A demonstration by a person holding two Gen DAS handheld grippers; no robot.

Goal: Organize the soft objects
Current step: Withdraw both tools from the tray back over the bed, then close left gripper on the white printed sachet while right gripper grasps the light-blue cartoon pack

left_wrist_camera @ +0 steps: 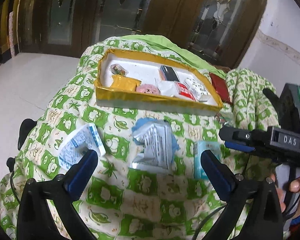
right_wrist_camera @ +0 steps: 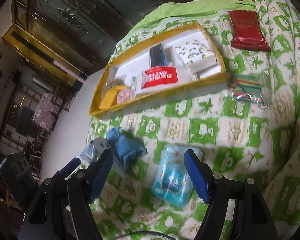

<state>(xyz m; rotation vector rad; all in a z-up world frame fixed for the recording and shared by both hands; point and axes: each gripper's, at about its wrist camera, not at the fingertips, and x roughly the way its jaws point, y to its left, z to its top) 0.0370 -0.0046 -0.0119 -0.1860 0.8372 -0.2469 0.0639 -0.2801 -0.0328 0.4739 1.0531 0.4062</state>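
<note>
Gold-rimmed tray (left_wrist_camera: 118,97) at twelve o'clock on the green-patterned quilt (left_wrist_camera: 114,192), holding yellow, pink, red-and-white and lemon-print packets; red packet (right_wrist_camera: 248,30) outside it at one o'clock. Left tool (left_wrist_camera: 150,160): jaws wide apart, nothing gripped, silver-and-blue packet (left_wrist_camera: 152,148) lying between them; right tool (right_wrist_camera: 149,172): jaws apart, nothing pressed, teal tissue pack (right_wrist_camera: 174,178) between them.

Dim, soft lighting (fisheye-warped edges), slight blur.

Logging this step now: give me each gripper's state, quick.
Left gripper: open, empty, above the silver-and-blue packet.
Right gripper: open, empty, above the teal tissue pack.
</note>
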